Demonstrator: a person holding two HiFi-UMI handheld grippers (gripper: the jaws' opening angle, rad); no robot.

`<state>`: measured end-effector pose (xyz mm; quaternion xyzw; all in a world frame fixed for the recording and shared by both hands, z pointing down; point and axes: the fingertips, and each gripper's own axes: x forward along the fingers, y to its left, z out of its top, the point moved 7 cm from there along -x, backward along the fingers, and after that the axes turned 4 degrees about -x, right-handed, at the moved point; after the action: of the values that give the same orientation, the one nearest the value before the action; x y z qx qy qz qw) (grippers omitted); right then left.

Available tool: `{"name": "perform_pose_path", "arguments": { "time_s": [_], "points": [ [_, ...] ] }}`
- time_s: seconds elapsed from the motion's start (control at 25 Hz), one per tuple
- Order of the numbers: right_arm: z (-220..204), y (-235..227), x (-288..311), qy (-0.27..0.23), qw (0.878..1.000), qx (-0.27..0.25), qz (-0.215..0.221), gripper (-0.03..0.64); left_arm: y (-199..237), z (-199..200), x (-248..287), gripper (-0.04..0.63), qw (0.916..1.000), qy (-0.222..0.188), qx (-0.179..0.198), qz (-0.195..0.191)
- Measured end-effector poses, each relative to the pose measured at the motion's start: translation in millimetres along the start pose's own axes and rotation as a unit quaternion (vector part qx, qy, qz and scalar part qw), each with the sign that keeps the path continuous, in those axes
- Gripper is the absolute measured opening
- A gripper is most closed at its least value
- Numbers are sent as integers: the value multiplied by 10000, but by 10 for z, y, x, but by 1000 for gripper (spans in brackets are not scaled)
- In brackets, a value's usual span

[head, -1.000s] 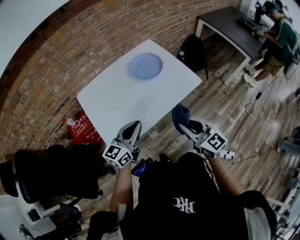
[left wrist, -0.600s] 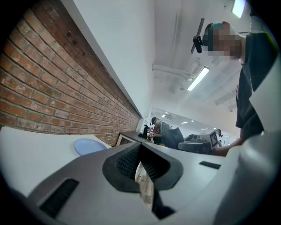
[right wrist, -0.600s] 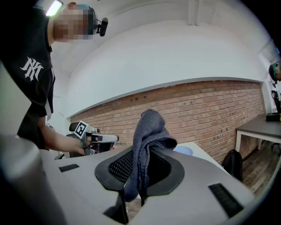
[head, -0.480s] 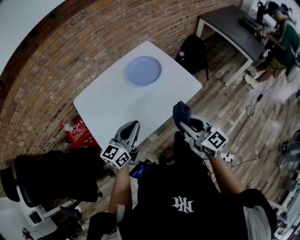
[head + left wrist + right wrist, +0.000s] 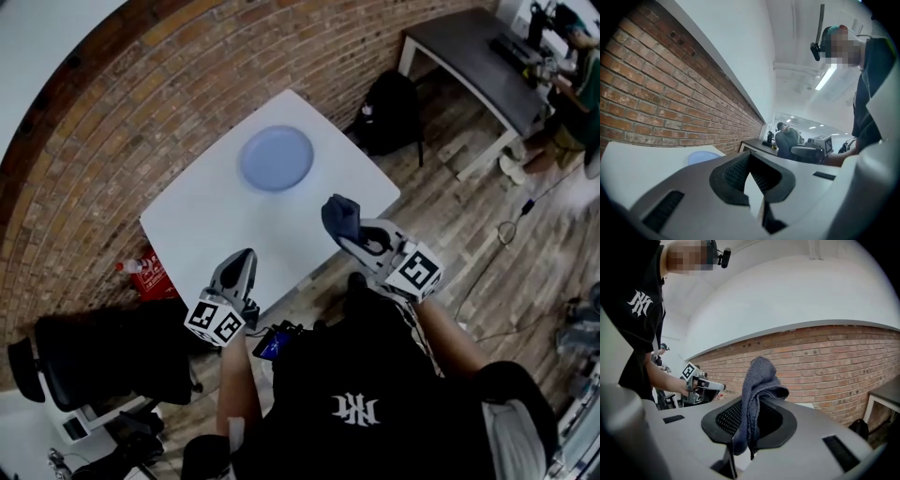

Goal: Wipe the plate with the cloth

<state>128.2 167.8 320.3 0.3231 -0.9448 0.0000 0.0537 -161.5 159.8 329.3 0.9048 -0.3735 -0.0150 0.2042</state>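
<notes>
**Plate lying bare at the table's far side, cloth hanging short of it**

The plate point(image 5: 276, 158), pale blue, is lying flat on the white table point(image 5: 202, 225), at about twelve o'clock from the person and toward the side nearest the brick wall point(image 5: 112, 122). Nothing is touching it.

The right gripper point(image 5: 343, 228) is clamping a dark blue cloth point(image 5: 339, 216). In its own view the cloth point(image 5: 757, 394) is standing up out of the closed jaws and drooping over them. This gripper is hovering over the table's near edge, with the plate well apart at its eleven o'clock. The left gripper point(image 5: 242, 262) is hanging at the near edge too, at about seven o'clock from the plate. Its jaws are drawn together at the tips with nothing between them.

The step in hand looks like the approach, with wiping not yet begun. The next move probably calls for carrying the cloth forward and down until its loose fold is pressing flat on the plate. The left gripper may need to steady the rim, since a light plate could slide on the smooth top.

Open tabletop is lying between the grippers and the plate, so the path is free. A dark bag point(image 5: 389, 112) is sitting on the floor at the table's two o'clock, and a black chair point(image 5: 103, 352) at its seven o'clock, both off the route.
</notes>
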Motion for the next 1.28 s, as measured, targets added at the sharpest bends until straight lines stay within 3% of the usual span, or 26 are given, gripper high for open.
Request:
{"name": "perform_pose_path", "arguments": {
  "time_s": [0.4,0.64,1.28],
  "points": [
    [139,-937,-26,-324,9971,109,683,80,-180,305,453,0,9966,-50,40,825],
    [100,-1273,74,-383,9960,105,801,80,-160,386,542,0,9929,-51,28,1185],
    [205,-1799,794,-291,9964,201,769,80,566,654,895,0,9912,101,-228,1303]
  ]
}}
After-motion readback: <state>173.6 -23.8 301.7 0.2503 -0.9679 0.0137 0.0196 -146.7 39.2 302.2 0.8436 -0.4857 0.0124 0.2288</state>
